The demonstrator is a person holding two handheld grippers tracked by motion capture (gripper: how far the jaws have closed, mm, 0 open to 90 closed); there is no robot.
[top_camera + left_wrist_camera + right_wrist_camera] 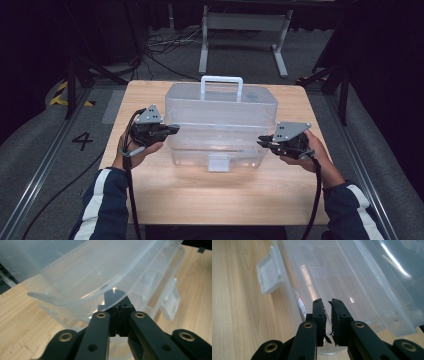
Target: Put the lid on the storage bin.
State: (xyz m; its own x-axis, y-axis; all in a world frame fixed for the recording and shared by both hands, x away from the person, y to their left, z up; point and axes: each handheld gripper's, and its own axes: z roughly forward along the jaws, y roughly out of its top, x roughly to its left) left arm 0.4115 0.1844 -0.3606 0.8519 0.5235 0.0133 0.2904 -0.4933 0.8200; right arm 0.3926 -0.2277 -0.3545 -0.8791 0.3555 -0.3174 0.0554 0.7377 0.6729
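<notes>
A clear plastic storage box (220, 156) stands in the middle of the wooden table (210, 200). Its clear lid (220, 102), with a white handle (221, 82), is tilted up at the front above the base. My left gripper (175, 130) is at the lid's left edge. In the left gripper view its jaws (119, 298) are shut, and their tips show through the lid's rim (75, 302). My right gripper (261, 142) is at the right edge. Its jaws (328, 301) are nearly together, with thin clear plastic between them. The front latch (268, 275) hangs loose.
The box fills most of the table's middle, with bare wood in front of it and to both sides. A white metal frame (240, 30) and cables (165, 50) are on the floor beyond the far edge. Black stands (75, 75) flank the table.
</notes>
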